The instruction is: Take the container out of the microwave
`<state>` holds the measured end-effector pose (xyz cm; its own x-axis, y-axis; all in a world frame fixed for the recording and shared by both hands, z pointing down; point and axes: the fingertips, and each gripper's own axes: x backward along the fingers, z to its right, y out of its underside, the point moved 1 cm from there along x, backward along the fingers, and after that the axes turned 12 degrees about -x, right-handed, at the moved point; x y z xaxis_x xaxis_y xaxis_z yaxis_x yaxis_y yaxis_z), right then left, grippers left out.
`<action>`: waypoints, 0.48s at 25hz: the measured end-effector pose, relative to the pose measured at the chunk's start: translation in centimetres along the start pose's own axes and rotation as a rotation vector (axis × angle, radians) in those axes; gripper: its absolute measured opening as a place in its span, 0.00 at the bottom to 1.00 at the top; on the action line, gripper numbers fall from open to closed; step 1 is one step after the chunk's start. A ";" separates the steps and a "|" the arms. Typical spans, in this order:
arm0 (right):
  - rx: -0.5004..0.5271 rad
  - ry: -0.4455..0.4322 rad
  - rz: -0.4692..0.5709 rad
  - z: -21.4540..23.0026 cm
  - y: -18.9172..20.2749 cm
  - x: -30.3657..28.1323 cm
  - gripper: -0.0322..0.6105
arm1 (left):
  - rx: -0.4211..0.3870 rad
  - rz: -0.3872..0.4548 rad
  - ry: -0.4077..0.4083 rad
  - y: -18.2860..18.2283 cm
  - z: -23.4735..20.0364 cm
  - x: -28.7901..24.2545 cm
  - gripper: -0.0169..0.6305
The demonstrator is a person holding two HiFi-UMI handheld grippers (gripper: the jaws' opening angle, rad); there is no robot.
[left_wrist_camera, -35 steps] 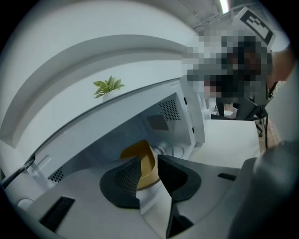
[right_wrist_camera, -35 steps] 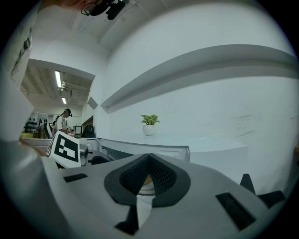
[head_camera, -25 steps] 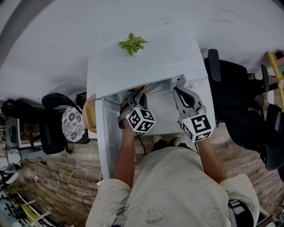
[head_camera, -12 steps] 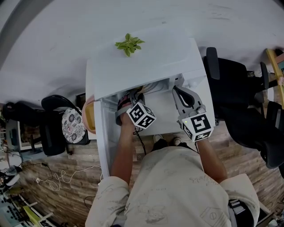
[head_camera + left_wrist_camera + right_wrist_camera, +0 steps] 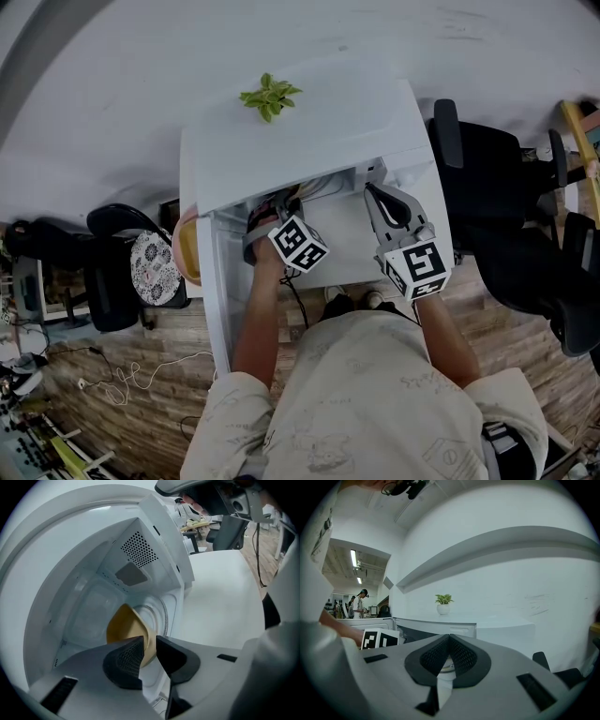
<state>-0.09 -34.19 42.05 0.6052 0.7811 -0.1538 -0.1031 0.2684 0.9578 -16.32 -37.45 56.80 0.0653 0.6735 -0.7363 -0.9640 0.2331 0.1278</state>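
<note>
Head view: the left gripper (image 5: 274, 208) is seen inside the open microwave (image 5: 309, 127). The right gripper (image 5: 374, 191) is held just outside, at its right.

Left gripper view: the jaws are narrow and closing, and the rim of the tan container (image 5: 123, 626) is seen between them. The container is inside the cavity.

Right gripper view: the jaws are pressed together and nothing is held. A plant (image 5: 443, 599) is seen on the microwave.

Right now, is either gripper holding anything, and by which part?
Nothing firmly yet: the left gripper is closing its jaws around the rim of the yellow container. The right gripper is shut and empty.
</note>
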 end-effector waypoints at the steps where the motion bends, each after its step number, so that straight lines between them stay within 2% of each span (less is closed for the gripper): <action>1: 0.000 0.000 -0.001 0.0 0.1 0.0 0.07 | -0.004 -0.002 -0.003 0.0 0.0 0.0 0.16; 12: -0.006 -0.004 -0.003 0.1 0.1 -0.1 0.07 | -0.030 -0.017 0.009 0.0 0.1 -0.2 0.12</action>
<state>-0.10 -34.25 42.17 0.6086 0.7780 -0.1561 -0.1054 0.2742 0.9559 -16.29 -37.54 56.96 0.0799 0.6628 -0.7445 -0.9700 0.2237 0.0950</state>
